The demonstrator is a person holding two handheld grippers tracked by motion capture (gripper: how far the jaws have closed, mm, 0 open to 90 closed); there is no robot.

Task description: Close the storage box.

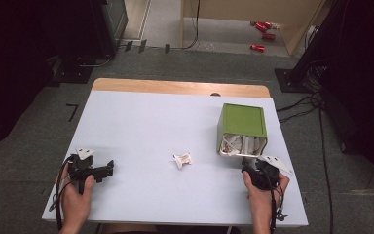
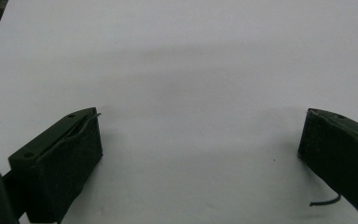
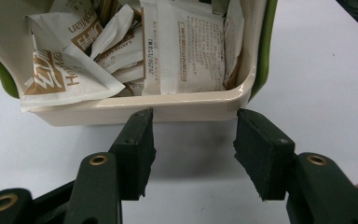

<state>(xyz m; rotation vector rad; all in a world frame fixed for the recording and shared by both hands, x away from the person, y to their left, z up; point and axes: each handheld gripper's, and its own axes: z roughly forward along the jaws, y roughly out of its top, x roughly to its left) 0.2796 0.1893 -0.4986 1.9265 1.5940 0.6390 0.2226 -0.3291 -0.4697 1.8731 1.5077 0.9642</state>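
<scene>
A green box with a cream inside lies on its side at the table's right, its mouth toward me and stuffed with several white and brown sachets. My right gripper sits just before that mouth. In the right gripper view the right gripper stands open with nothing between its jaws, just short of the cream rim and the sachets. One crumpled sachet lies alone near the table's middle. My left gripper rests at the front left, and in its own view the left gripper is wide open over bare white tabletop.
The white table has a wooden strip along its far edge. Grey carpet surrounds it, with black stands and cables at both sides and red cans on the floor far behind.
</scene>
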